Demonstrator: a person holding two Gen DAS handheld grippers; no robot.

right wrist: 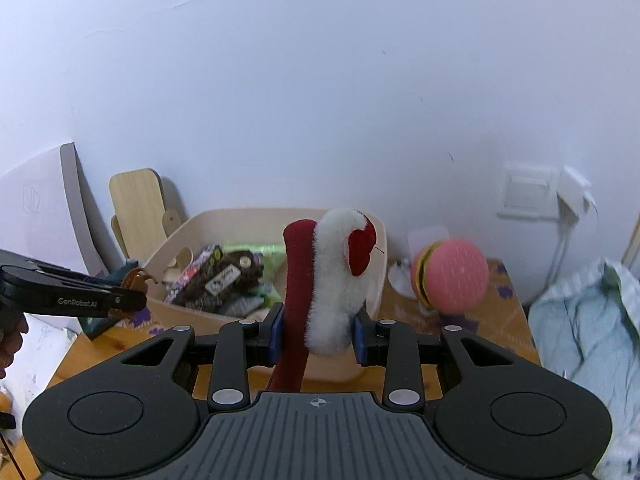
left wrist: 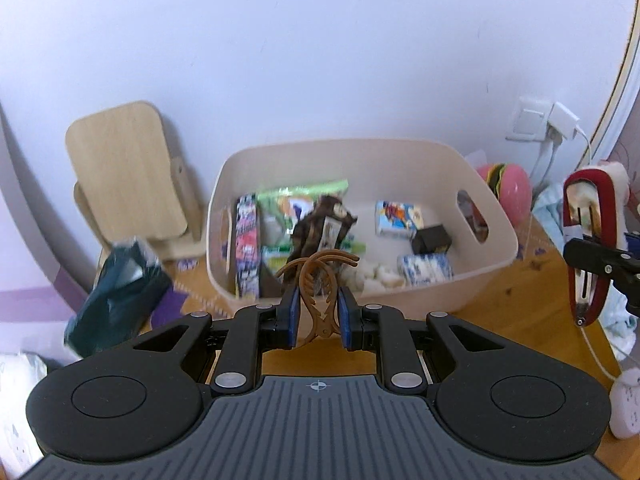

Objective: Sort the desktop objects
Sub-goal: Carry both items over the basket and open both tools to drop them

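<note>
The left gripper (left wrist: pixel 318 312) is squeezing a brown hair claw (left wrist: pixel 319 292) between its fingers, with the beige bin (left wrist: pixel 472 280) just ahead of it. The right gripper (right wrist: pixel 318 336) is pinching a red fluffy hair clip (right wrist: pixel 320 280), with the bin right behind the clip.

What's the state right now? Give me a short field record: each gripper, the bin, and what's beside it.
left gripper: shut on brown hair claw clip, held in front of the bin
right gripper: shut on red and white fuzzy hair clip
bin: beige, open top, holds snack packets and small boxes
right of bin: pink burger toy, light blue cloth
surface: wooden desk
</note>
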